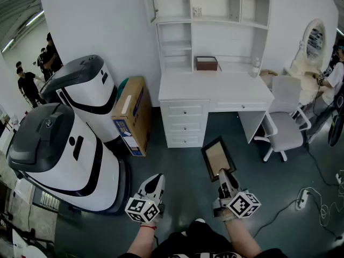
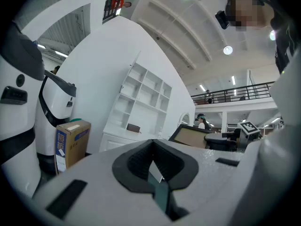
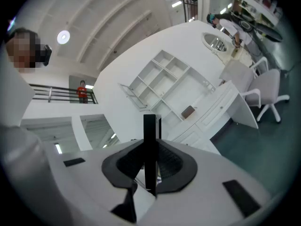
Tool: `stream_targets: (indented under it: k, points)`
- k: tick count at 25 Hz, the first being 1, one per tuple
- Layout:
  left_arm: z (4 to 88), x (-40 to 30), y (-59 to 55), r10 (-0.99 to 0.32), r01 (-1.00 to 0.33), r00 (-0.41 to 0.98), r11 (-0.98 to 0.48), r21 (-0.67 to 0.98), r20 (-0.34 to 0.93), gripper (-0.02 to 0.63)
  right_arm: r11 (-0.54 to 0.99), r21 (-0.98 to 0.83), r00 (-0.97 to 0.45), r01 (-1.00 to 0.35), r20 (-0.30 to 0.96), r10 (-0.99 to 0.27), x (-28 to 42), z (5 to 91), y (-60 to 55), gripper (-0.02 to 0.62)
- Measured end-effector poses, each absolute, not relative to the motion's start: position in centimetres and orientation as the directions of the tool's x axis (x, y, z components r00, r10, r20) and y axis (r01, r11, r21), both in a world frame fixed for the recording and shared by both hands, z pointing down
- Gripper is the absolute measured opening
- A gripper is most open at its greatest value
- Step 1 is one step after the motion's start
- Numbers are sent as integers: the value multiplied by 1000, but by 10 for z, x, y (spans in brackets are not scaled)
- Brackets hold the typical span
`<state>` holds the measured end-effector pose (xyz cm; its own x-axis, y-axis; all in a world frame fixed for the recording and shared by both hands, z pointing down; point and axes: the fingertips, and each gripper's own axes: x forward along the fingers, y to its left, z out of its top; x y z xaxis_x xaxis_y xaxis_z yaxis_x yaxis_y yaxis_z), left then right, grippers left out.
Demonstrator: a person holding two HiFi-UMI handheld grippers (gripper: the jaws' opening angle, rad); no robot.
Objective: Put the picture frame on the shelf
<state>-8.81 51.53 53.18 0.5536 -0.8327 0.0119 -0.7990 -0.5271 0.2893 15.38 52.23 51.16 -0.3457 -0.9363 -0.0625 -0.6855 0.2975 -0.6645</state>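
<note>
The picture frame (image 1: 217,157), black-edged with a tan inside, sticks out ahead of my right gripper (image 1: 222,174), which is shut on its near end. In the right gripper view the frame (image 3: 149,149) shows edge-on as a black bar between the pads. From the left gripper view the frame (image 2: 193,136) lies off to the right. My left gripper (image 1: 158,178) is held beside the right one, shut and empty (image 2: 153,167). The white shelf unit (image 1: 215,4) stands on a white desk (image 1: 215,87) ahead, some way off over the floor.
A small brown box (image 1: 207,63) sits on the desk under the shelves. A cardboard carton (image 1: 131,114) and two big white-and-grey machines (image 1: 59,155) stand to the left. A white swivel chair (image 1: 285,125) and a round mirror (image 1: 313,39) are at the right; people stand at both edges.
</note>
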Motion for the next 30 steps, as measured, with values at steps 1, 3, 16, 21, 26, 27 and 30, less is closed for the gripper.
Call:
stream_targets:
  k: [1,3,16,21,26,27,30]
  points:
    - [532,-90,519,-833,-800,553,-526,289,15,4,289,-623,-334,-727,-48,-941,155,513,525,67]
    - [533,-93,525,-836,-803,549,-521,290,19,3,273,-543,-311,-794,-23,-950,157,514,529,67]
    - [539,-117,537,-854,-818,520,-494,294,10,3,280,-430,-309,-858,-4,-951,141,518,529,67]
    - [537,-125,527,-851,-812,526,-500,302,5,3,287,-430,-309,-856,-21,-951,131,511,517,67]
    - [540,-124,496,-844,-802,537,-510,311,1,3,290,-428,-304,-856,-37,-952,128,506,487,67]
    - [540,-123,487,-843,-801,538,-511,311,1,3,291,-427,-304,-856,-40,-952,128,505,479,67]
    - [542,-121,457,-843,-802,538,-511,310,2,3,299,-435,-309,-849,-49,-950,129,505,449,67]
